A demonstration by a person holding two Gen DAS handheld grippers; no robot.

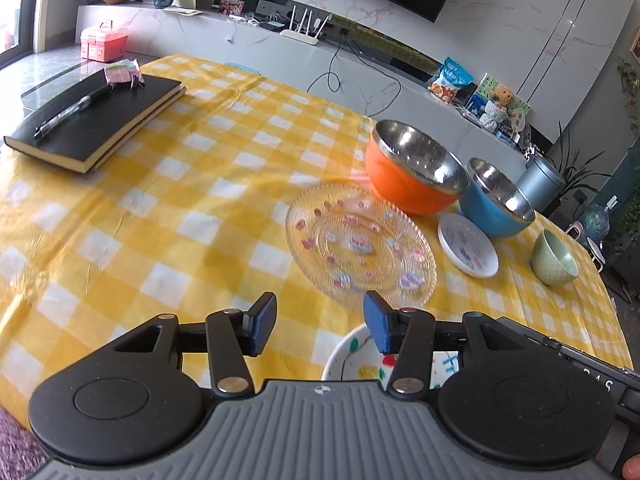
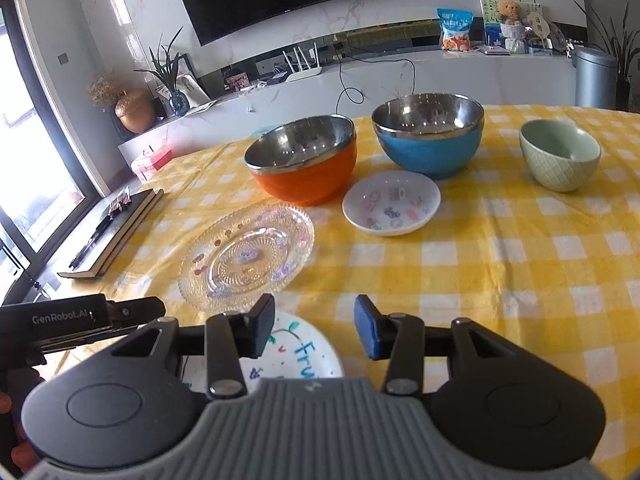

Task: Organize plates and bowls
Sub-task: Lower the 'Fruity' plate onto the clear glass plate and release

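We held both tools low over the near edge of the bench (image 2: 520, 264). The left hand-held gripper (image 1: 319, 326) had its jaws spread apart with nothing between them; the right hand-held gripper (image 2: 315, 328) was likewise spread and empty. Directly beneath both lay the painted white plate (image 2: 304, 354), partly hidden by the tool bodies, with no food on it.

We judged the task to be at its start: no stacking was visible, and all 6 dishes sat singly on the cloth.

Just beyond the fingertips lay the glass plate (image 2: 246, 256), flat and carrying only its printed decoration. Farther on, the small white saucer (image 2: 392, 204) sat close in front of 2 steel-lined bowls: the orange bowl (image 2: 306, 164) and the blue bowl (image 2: 430, 140), both upright and empty. The green ceramic bowl (image 2: 560, 156) stood well apart on the right, also empty.

We judged that the next move called for closing 1 tool on a plate rim, most likely the nearest plate, and lifting it level. The thin glass rim risked slipping.

At the far left lay a black notebook (image 1: 96, 120) with a pen (image 1: 72, 110) on it.
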